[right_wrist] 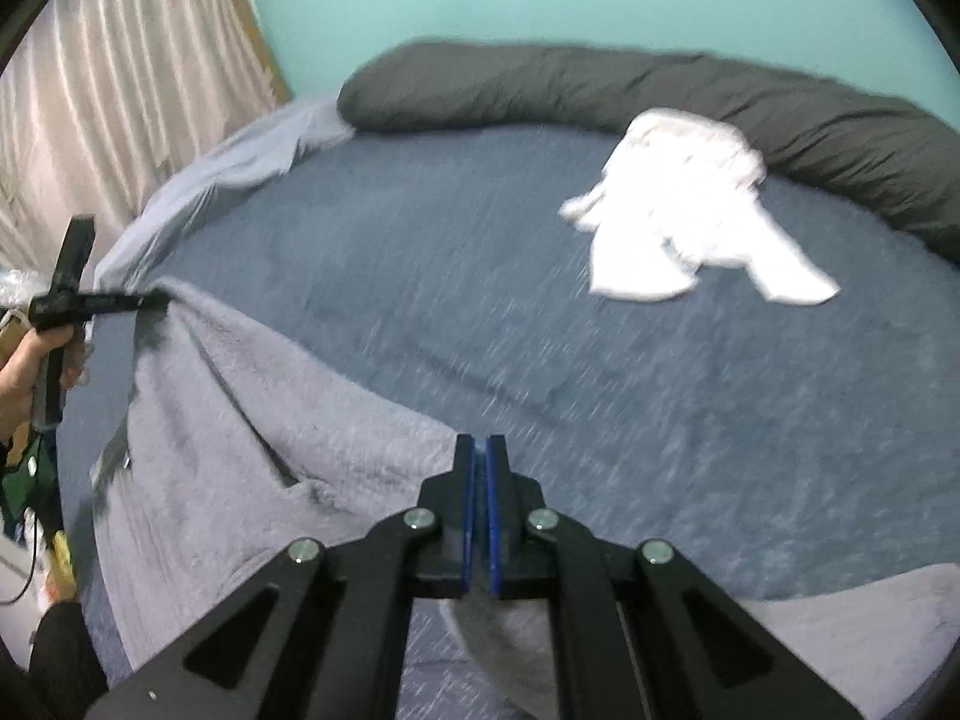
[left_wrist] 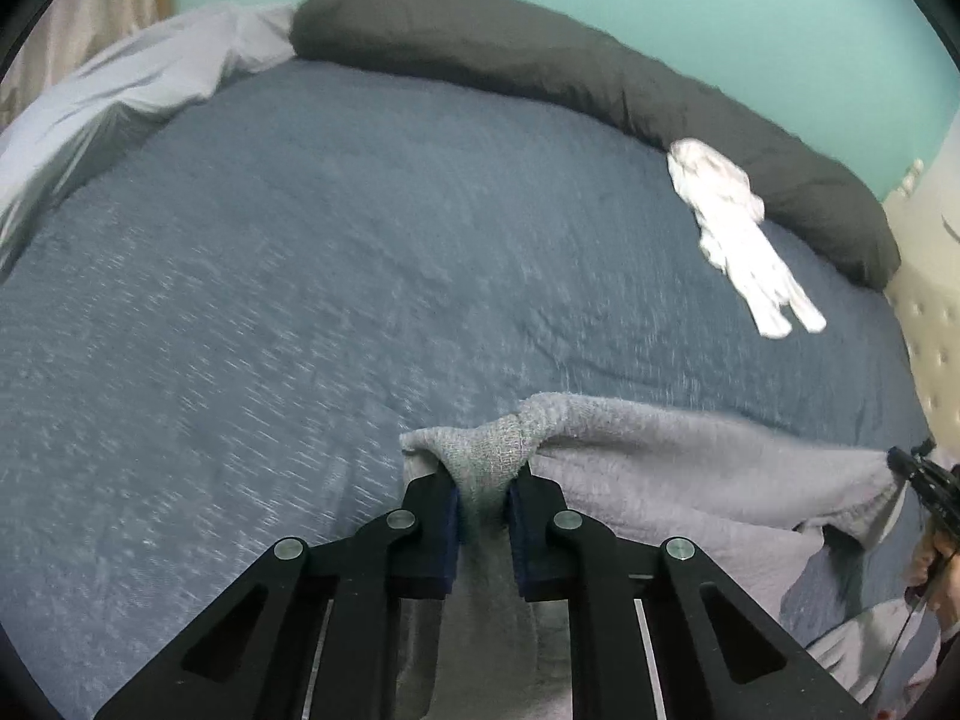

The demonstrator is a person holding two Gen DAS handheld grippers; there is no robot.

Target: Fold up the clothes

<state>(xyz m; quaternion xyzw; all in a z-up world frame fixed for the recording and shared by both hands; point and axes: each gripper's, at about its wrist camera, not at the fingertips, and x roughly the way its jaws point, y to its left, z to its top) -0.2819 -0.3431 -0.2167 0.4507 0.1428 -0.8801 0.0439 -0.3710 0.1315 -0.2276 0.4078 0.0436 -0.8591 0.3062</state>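
A light grey fleecy garment (left_wrist: 690, 456) hangs stretched between my two grippers above the blue bedspread (left_wrist: 300, 300). My left gripper (left_wrist: 483, 483) is shut on a bunched ribbed edge of it. The same gripper (right_wrist: 147, 300) shows at the left of the right wrist view, pinching a corner of the grey garment (right_wrist: 240, 420). My right gripper (right_wrist: 480, 450) is shut, its blue pads pressed together on the fabric's upper edge. It also appears at the far right of the left wrist view, where the right gripper (left_wrist: 900, 461) grips the garment's other end.
A crumpled white garment (right_wrist: 678, 210) (left_wrist: 738, 234) lies at the far right of the bed. A long dark grey pillow (left_wrist: 540, 60) runs along the teal wall. A pale grey sheet (left_wrist: 120, 96) bunches far left. A curtain (right_wrist: 120, 60) hangs left; a tufted headboard (left_wrist: 930, 300) is at right.
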